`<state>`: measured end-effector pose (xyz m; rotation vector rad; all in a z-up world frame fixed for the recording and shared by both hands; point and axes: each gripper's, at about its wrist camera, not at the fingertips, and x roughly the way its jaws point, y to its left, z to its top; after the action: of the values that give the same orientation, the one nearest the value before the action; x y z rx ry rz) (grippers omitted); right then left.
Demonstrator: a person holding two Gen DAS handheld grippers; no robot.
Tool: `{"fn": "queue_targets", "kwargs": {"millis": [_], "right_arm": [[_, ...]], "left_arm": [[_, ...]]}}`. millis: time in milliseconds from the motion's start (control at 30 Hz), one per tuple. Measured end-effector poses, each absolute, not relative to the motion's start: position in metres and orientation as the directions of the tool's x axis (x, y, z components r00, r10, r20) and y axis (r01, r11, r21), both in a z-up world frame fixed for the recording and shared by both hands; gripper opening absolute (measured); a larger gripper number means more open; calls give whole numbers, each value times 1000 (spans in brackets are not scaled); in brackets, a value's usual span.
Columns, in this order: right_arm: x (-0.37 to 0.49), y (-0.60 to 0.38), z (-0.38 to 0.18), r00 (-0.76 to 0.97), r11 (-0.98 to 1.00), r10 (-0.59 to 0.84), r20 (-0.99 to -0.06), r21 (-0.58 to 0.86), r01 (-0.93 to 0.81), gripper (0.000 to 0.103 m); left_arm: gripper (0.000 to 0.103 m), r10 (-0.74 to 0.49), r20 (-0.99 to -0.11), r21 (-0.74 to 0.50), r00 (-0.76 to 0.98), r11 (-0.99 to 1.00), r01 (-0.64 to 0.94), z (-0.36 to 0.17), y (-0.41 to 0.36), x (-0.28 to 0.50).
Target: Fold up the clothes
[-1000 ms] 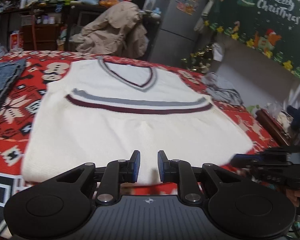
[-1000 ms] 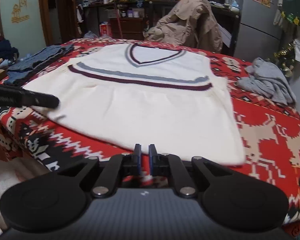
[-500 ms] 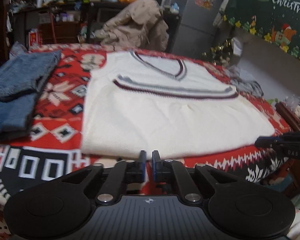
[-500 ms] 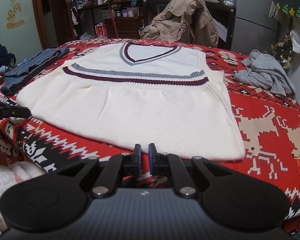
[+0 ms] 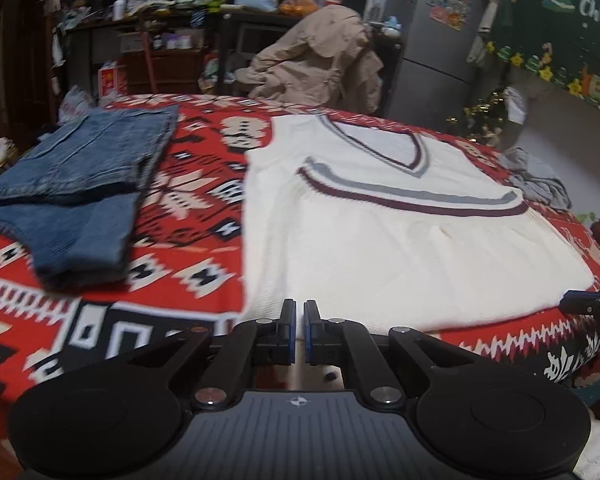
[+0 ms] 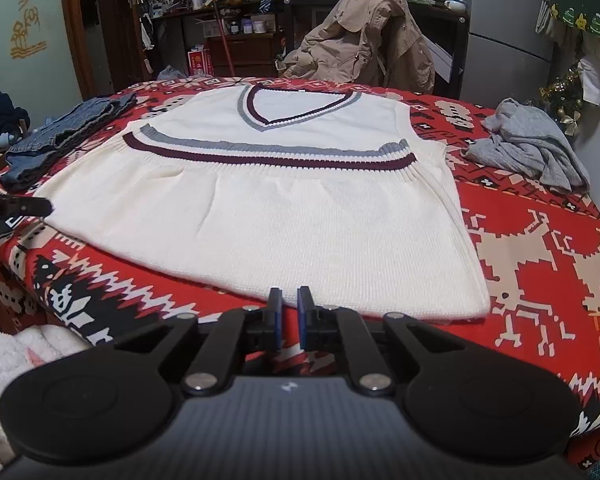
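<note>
A cream knit vest [image 6: 284, 208] lies flat and face up on the red patterned blanket [image 6: 540, 256] that covers the surface. Its weave is fine and even, with ribbed bands. A V-neck [image 6: 296, 112] trimmed in grey and maroon points toward the near edge, and a grey and maroon double stripe [image 6: 268, 154] crosses the chest. The hem runs along the near edge, one corner just beyond the right gripper. The blanket is woven with white and black snowflakes, zigzags and tan reindeer.

Folded denim [image 5: 80, 188], coarse and blue, sits near the left edge, well apart from the vest. A crumpled grey garment [image 6: 532, 148] lies toward the far right corner. Beyond the far edge, a tan jacket [image 6: 364, 36] is draped in soft folds over a chair.

The left gripper [image 5: 299, 330] points down at a slant over the near left corner of the vest's hem, its blue-padded fingers [image 5: 288, 332] drawn together with only a slit between them; whether they pinch the knit I cannot tell. The right gripper [image 6: 288, 322] slants down likewise at the near edge, over the hem near its right corner. Its jaws are nearly together with a narrow gap, and nothing shows between them. Each gripper's black tip shows at the side of the other's view.
</note>
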<state>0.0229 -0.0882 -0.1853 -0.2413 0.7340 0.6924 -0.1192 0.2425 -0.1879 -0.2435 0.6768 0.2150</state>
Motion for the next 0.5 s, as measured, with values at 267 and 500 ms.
{"fn": "queue_targets", "kwargs": {"millis": [267,500], "right_arm": [[23,-88,-185,535,755,491,-688,29,-655,8],[23,-89,-185,534,758,494,-687,39,-651,7]], "left_arm": [[7,159,-627,-84,763,959,-270,-173,237,-108],[4,200,-656,1,728,965,-263,-179,240,-121]]}}
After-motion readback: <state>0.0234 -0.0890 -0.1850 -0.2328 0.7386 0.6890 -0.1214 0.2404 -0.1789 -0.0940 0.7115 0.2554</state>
